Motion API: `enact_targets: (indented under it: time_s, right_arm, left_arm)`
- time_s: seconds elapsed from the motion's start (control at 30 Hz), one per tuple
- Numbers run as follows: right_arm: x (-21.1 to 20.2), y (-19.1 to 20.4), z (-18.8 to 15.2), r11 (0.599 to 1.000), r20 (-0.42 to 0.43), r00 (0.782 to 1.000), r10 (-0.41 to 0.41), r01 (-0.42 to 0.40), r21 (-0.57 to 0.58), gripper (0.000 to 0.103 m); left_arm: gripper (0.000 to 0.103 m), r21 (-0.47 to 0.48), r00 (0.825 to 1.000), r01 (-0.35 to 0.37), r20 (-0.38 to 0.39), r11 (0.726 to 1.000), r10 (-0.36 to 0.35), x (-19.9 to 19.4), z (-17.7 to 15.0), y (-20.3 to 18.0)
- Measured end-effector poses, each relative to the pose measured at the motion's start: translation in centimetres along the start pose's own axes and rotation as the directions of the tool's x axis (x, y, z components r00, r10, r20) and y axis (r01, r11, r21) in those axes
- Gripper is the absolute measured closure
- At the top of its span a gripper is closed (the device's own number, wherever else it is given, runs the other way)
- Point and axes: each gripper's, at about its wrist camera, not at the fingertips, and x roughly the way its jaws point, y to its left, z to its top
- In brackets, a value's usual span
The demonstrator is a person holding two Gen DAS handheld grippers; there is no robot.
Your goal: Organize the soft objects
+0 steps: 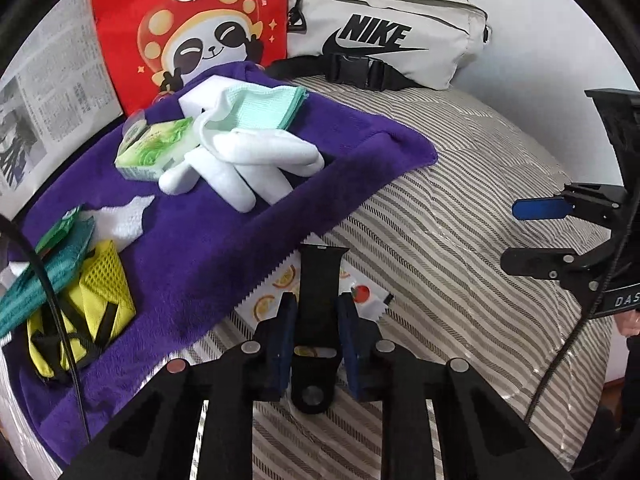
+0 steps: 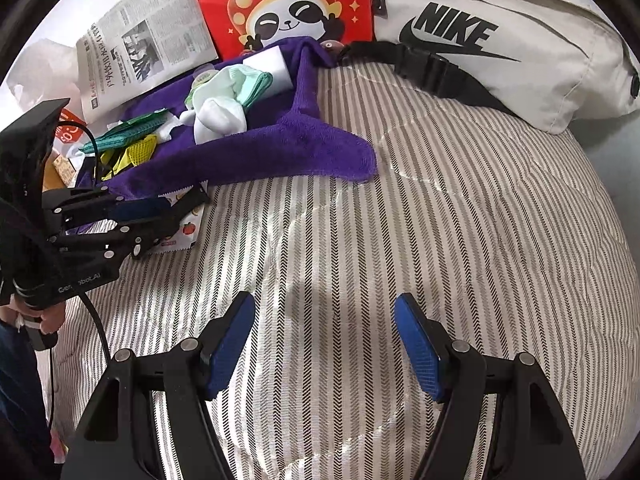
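Note:
A black watch strap (image 1: 320, 280) lies on a fruit-print sachet (image 1: 366, 296) at the edge of a purple towel (image 1: 224, 248). My left gripper (image 1: 316, 304) points down at the strap, its blue pads (image 1: 286, 332) closed against the strap's two sides. On the towel lie white gloves (image 1: 248, 160), a mint cloth (image 1: 264, 104), a green tissue pack (image 1: 154, 148) and a yellow mesh pouch (image 1: 100, 280). My right gripper (image 2: 324, 312) hangs open over the bare striped bed cover (image 2: 440, 220), nothing between its fingers. The right wrist view shows the left gripper (image 2: 176, 208) at the far left.
A pale Nike waist bag (image 1: 384, 28) and a red panda-print bag (image 1: 192, 20) stand at the back. A newspaper (image 1: 52, 100) lies left of the towel. A teal mesh piece (image 1: 48, 276) rests on the yellow pouch. A cable (image 2: 96, 320) trails from the left gripper.

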Motion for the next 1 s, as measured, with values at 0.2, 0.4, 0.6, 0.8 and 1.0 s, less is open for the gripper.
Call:
enact_targets:
  time_s: [0.2,0.4,0.6,0.8,1.0]
  right_arm:
    - [-0.1,0.2,-0.3,1.000,-0.003,1.000,0.006,-0.006,0.002,0.031]
    - [-0.1,0.5,-0.4,1.000,-0.006,1.000,0.010,-0.010,-0.005,0.031]
    - [-0.1,0.6,-0.3,1.000,-0.002,1.000,0.027,-0.027,0.012,0.031]
    - [-0.3,3.1,0.5,0.997,0.011,0.998,0.062,-0.061,-0.037,0.031]
    - [0.9,6.8,1.9,0.986,0.010,0.988,0.152,-0.151,-0.069,0.031]
  left_arm:
    - [0.082,0.002,0.999,-0.031,-0.016,1.000,0.031,-0.7,-1.1,-0.8]
    - [0.082,-0.014,0.999,-0.039,-0.024,0.999,0.039,-0.6,-0.7,-0.9]
    - [0.083,-0.025,0.998,-0.060,-0.013,0.998,0.059,-1.2,-1.3,-0.3]
    - [0.083,-0.119,0.993,-0.116,-0.008,0.986,0.116,-3.7,-4.0,2.9]
    - [0.083,-0.227,0.984,-0.177,-0.022,0.958,0.176,-5.7,-7.6,6.4]
